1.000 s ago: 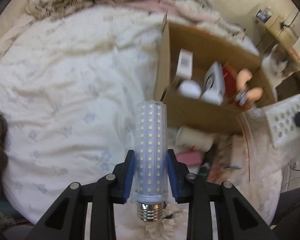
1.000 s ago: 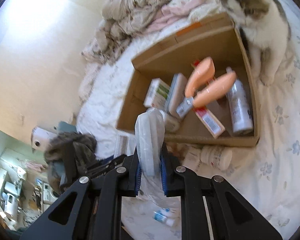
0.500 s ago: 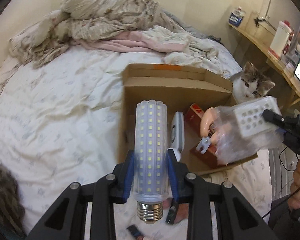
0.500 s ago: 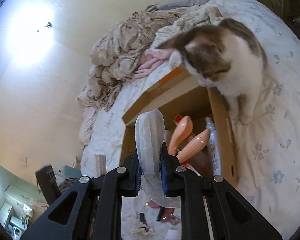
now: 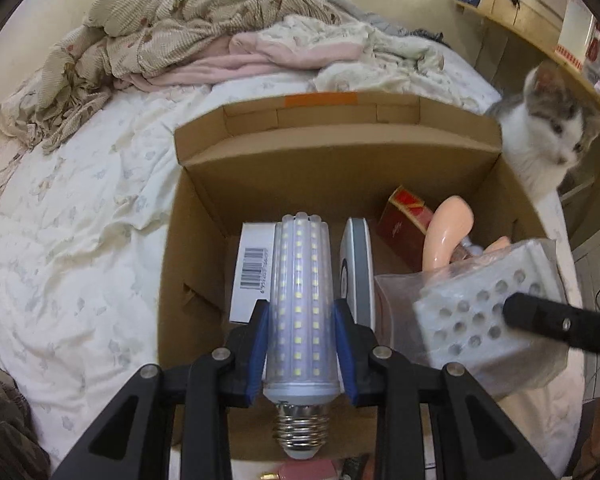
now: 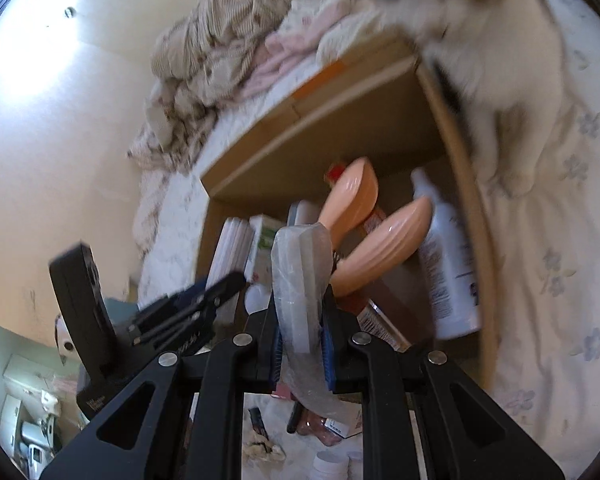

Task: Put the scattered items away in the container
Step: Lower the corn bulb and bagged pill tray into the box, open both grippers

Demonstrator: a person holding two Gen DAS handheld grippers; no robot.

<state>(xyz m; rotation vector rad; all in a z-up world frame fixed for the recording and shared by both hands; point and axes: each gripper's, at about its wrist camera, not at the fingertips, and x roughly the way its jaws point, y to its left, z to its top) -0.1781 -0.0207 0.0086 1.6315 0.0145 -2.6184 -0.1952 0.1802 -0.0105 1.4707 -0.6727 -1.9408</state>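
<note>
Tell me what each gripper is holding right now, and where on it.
The left gripper clamps the LED corn bulb across its lower body, just above the screw base. The right gripper pinches the bagged white perforated block near one end.

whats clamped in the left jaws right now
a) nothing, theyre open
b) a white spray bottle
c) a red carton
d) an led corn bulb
d: the left gripper is shut on the LED corn bulb, its screw base toward the camera, above the cardboard box.
</note>
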